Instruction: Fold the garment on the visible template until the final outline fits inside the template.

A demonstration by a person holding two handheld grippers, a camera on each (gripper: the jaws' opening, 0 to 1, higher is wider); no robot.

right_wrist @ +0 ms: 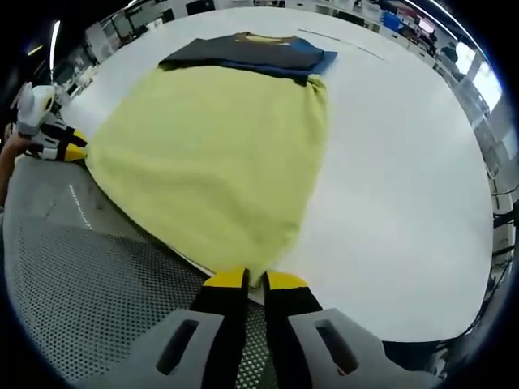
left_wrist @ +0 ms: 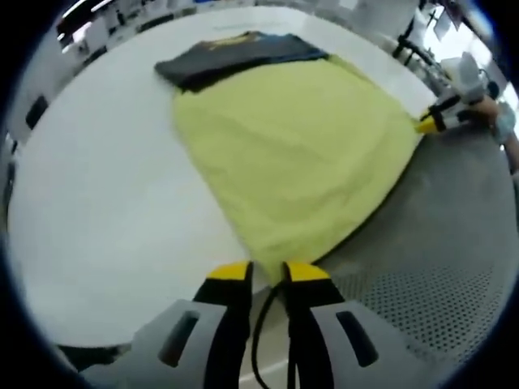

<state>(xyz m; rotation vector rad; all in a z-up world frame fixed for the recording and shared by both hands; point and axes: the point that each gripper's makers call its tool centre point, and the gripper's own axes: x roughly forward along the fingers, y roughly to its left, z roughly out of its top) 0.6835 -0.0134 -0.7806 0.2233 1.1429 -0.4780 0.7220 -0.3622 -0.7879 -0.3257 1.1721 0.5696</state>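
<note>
**Both grippers pinch the yellow garment's near corners at the mat edge**

Yellow-tipped jaws of the left gripper [left_wrist: 266, 271] sit closest in the left gripper view, drawn almost together with a corner of the yellow garment [left_wrist: 300, 154] caught between their tips. In the right gripper view the right gripper [right_wrist: 255, 279] does the same at the other near corner, its jaws close together with a point of cloth nipped between them. Under both grippers lies a grey perforated mat [left_wrist: 438, 275], which covers the near part of the table [left_wrist: 97, 186].

From the two held corners the garment spreads away over the mat's edge and onto the white table top, mostly flat with shallow wrinkles. Its far end touches a dark garment [left_wrist: 235, 53] lying folded near the table's far edge, and seems to overlap it slightly. Across the cloth, the left gripper view shows the right gripper at the mat's edge, with a hand behind it.

No template outline can be made out under the cloth, so how well the garment sits on it cannot be told.

The risks, as I judge them: each hold is only a thin nip of corner, so an uneven lift could pull one corner free and leave the fold skewed. Dragging rather than lifting could shove the far end into the dark garment and shift it, or bunch the cloth beyond the outline.
</note>
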